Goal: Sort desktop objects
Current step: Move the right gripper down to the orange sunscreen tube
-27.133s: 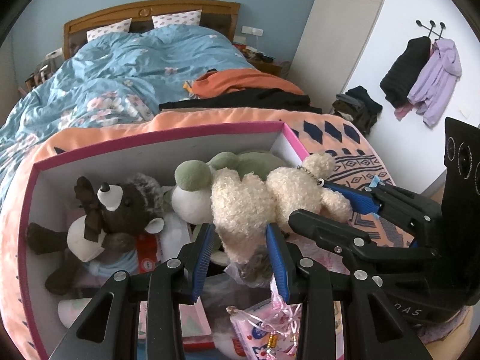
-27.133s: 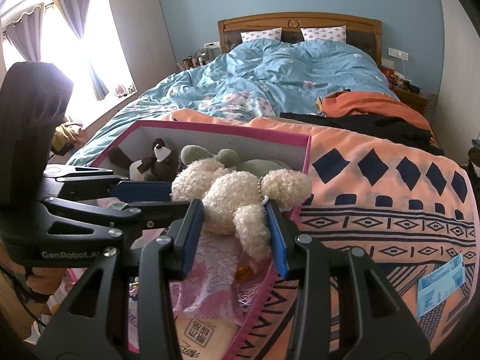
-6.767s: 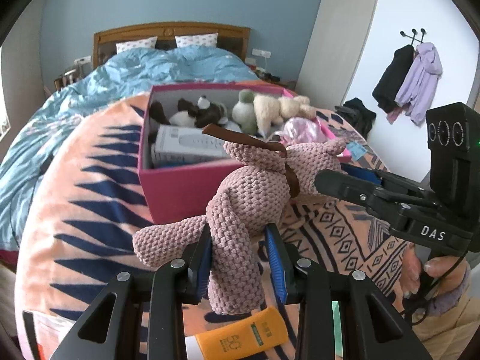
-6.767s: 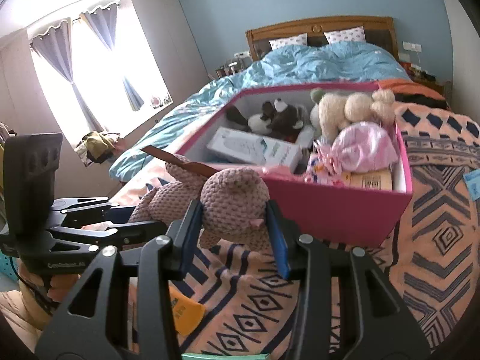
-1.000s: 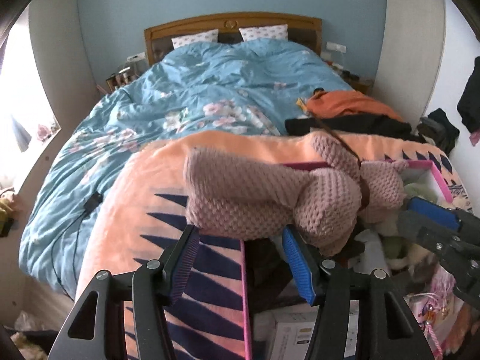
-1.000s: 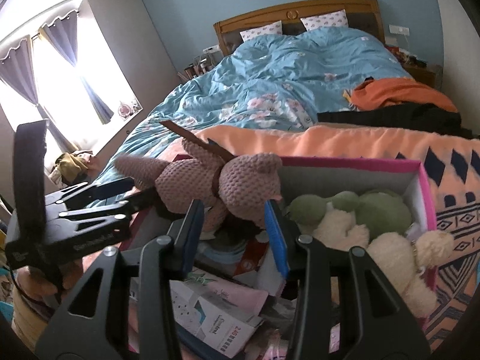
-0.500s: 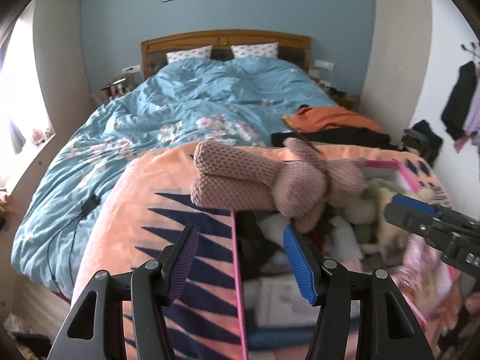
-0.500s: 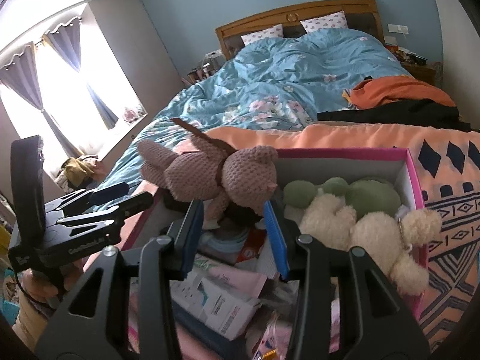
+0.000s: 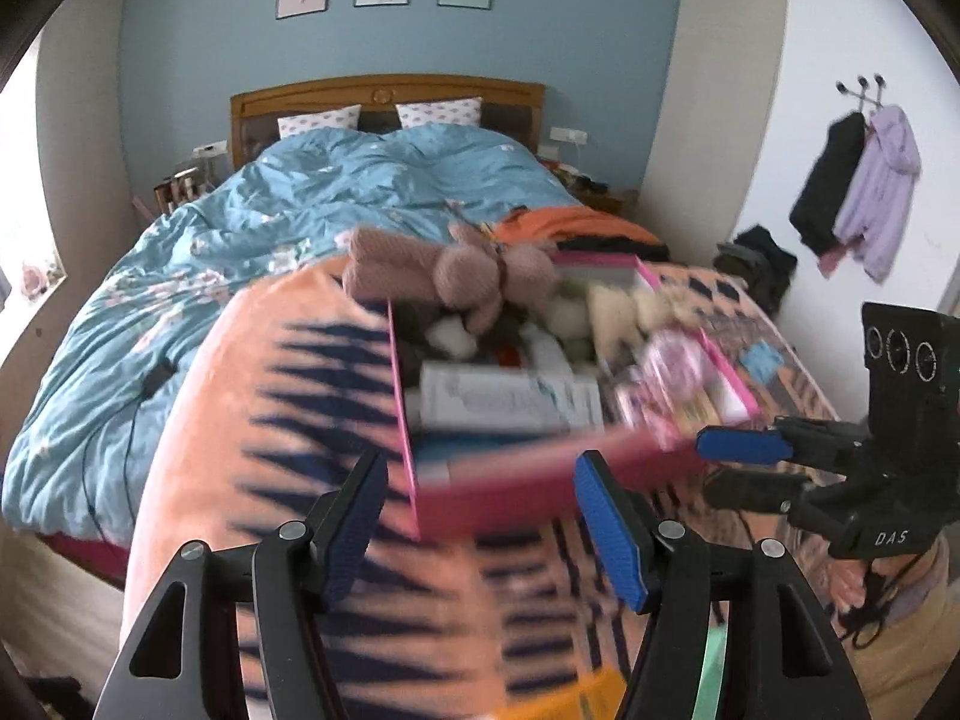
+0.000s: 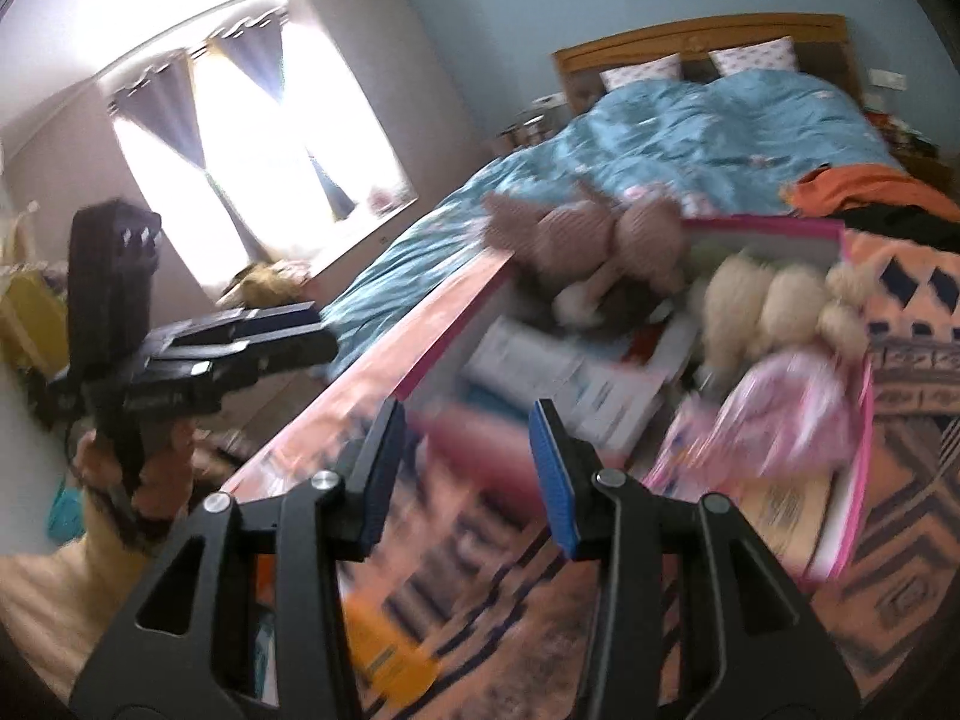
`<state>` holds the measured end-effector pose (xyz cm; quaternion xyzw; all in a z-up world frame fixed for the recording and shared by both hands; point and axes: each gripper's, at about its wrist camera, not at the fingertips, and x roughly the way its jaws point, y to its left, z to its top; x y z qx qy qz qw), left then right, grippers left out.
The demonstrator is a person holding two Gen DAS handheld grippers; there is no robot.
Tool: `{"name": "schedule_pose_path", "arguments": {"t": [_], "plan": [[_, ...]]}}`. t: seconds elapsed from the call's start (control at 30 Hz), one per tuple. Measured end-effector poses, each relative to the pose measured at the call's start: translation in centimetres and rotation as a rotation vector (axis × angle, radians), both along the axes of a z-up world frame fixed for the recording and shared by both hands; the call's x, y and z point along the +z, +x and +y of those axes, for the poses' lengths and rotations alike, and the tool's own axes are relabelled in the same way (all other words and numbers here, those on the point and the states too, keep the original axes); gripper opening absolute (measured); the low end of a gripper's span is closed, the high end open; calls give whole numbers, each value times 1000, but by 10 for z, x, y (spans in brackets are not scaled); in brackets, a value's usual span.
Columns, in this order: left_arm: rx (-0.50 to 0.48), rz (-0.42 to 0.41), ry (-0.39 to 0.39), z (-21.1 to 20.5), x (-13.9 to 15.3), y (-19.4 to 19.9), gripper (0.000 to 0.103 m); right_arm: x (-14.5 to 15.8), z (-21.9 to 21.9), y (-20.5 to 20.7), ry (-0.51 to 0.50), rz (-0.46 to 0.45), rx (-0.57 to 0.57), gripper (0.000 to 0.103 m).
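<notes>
The pink knitted plush (image 9: 456, 273) now sits at the far end of the pink box (image 9: 540, 480) on the patterned surface (image 9: 300, 420), atop the other toys, so that item looks sorted. The left gripper (image 9: 474, 516) is opening on nothing, and the right gripper (image 10: 468, 468) hangs parted and empty too. An orange item (image 10: 384, 654) at the near edge seems left over, but blur hides what it is.

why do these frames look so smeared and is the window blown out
Left wrist view: motion blur smears the pink cardboard box and orange patterned blanket, while the far wooden headboard stays fairly sharp. Right wrist view: heavier blur, tilted horizon, and the curtained window is overexposed to white. Both show fisheye bending and dark corners.
</notes>
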<state>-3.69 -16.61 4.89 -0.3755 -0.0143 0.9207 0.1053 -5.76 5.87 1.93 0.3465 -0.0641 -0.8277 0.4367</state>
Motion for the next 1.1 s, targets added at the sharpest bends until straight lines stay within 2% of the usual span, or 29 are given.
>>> {"name": "schedule_pose_path", "arguments": {"t": [0.13, 0.2, 0.43, 0.6, 0.9, 1.1], "plan": [[-35, -46, -21, 4, -35, 37, 68, -31, -11, 39, 62, -46, 80, 45], [-52, -86, 24, 2, -54, 50, 68, -53, -14, 54, 85, -86, 111, 45], [-23, -192, 0, 0, -104, 75, 68, -109, -21, 78, 164, -214, 105, 45], [3, -264, 16, -2, -127, 81, 68, -126, -26, 83, 207, -259, 86, 45], [-5, -317, 34, -4, -146, 85, 69, -135, -42, 90, 260, -264, 74, 46], [-31, -355, 85, -2, -157, 85, 69, -136, -51, 94, 266, -255, 74, 51]]}}
